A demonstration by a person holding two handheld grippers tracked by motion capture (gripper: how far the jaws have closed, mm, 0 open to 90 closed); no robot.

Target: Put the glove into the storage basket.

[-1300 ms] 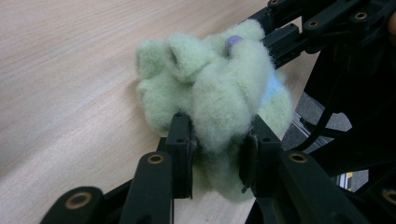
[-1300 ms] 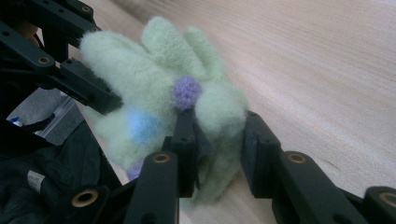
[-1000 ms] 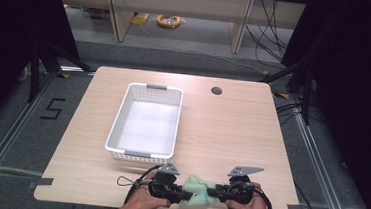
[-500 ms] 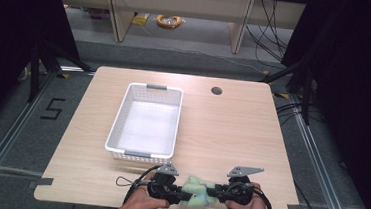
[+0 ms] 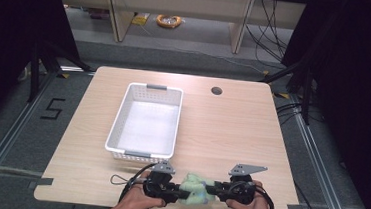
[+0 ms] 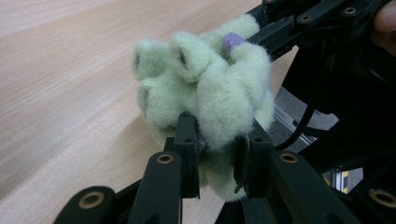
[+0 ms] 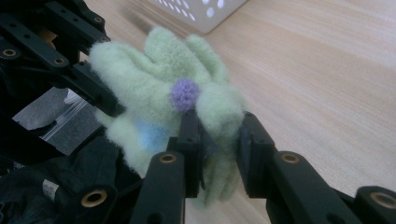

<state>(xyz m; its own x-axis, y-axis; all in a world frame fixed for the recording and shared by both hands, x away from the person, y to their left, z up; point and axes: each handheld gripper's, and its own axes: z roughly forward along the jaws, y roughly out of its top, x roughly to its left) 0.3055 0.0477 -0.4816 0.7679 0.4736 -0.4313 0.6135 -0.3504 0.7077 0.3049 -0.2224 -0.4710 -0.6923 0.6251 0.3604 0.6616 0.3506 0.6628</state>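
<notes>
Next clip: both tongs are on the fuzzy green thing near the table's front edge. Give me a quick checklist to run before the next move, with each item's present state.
1. Left tongs clamped on the green fuzzy item: ok, pads press into the fleece.
2. Right tongs clamped on the same item: ok.
3. Item lifted off the table: cannot tell.
4. White basket ready to receive, nothing seen inside: ok.
5. Path from item to basket free of other things: ok.
6. Cables away from the item: ok, looped left of the left hand.
</notes>
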